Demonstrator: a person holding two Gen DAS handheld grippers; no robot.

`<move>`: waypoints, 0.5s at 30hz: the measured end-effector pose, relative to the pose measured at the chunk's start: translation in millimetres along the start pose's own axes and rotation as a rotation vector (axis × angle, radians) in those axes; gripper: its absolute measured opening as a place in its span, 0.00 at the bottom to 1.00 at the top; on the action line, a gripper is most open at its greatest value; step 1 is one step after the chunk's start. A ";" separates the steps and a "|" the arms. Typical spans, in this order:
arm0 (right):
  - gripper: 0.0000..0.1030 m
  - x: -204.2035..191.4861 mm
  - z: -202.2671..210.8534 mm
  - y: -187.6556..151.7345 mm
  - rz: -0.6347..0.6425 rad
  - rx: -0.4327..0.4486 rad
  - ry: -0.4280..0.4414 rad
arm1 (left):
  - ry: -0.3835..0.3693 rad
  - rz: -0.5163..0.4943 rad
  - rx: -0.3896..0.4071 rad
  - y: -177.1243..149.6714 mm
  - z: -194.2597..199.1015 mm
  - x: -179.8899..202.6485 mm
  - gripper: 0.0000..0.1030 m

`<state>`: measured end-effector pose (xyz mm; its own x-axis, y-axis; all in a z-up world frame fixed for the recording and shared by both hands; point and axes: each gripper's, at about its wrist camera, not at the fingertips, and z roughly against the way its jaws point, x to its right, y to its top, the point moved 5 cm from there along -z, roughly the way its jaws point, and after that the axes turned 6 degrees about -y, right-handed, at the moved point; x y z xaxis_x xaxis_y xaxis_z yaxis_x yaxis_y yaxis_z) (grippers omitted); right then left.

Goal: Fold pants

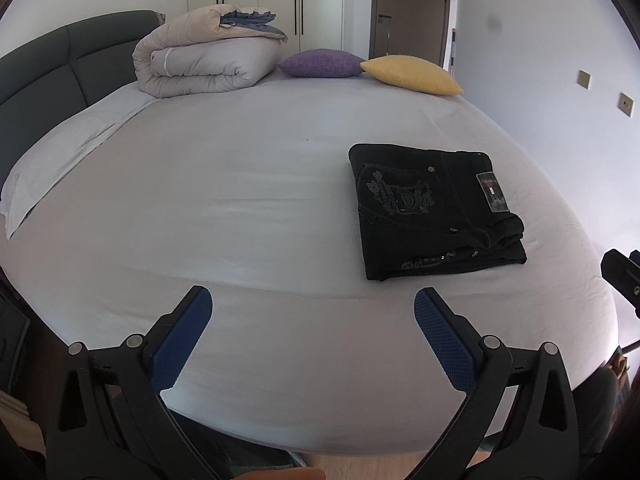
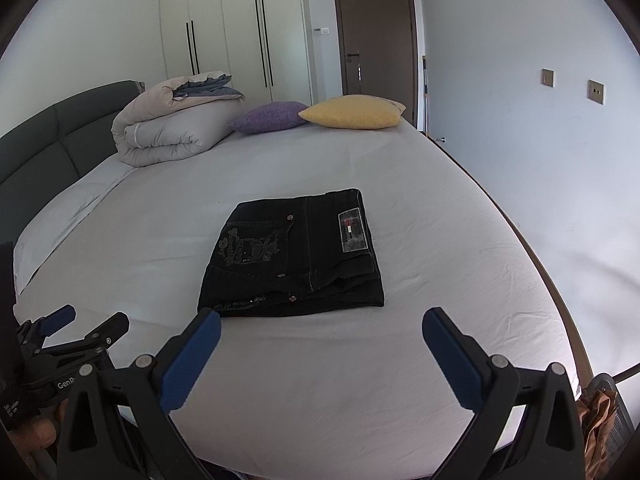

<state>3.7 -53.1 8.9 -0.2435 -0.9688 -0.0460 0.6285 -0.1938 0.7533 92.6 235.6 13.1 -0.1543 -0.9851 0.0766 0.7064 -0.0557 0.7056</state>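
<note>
Both grippers, left gripper (image 1: 313, 306) and right gripper (image 2: 321, 326), hang wide apart and hold nothing.

One pair of black pants (image 2: 294, 254) lies folded in a neat square on the white bed (image 2: 440, 240), with a patch and pale stitching, maybe letters. Two pillows (image 2: 354, 111), one rolled blanket (image 2: 172, 124).

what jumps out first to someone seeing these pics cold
The folded black jeans stand out, a dark block on the pale bed sheet toward the bed's near edge. At the far side a purple cushion and a yellow cushion sit beside a rolled duvet. Both grippers hang open and empty, near the bed's front edge.
</note>
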 end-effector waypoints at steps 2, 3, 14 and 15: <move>1.00 -1.4 0.2 -1.0 0.004 -0.003 0.001 | 0.000 -0.001 0.001 -0.2 -0.6 0.1 1.00; 1.00 -1.9 -0.2 -1.4 0.006 -0.007 0.001 | 0.000 -0.001 0.002 -0.3 -0.9 0.3 1.00; 1.00 -5.4 -2.7 -3.7 0.018 -0.024 0.003 | 0.003 -0.002 0.006 0.3 -3.7 0.2 1.00; 1.00 -5.5 -3.0 -3.8 0.019 -0.025 0.003 | 0.004 -0.002 0.006 0.3 -3.7 0.3 1.00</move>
<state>4.9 -47.6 4.3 -0.2298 -0.9726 -0.0339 0.6511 -0.1795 0.7375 95.3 234.7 10.8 -0.1529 -0.9856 0.0728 0.7019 -0.0564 0.7100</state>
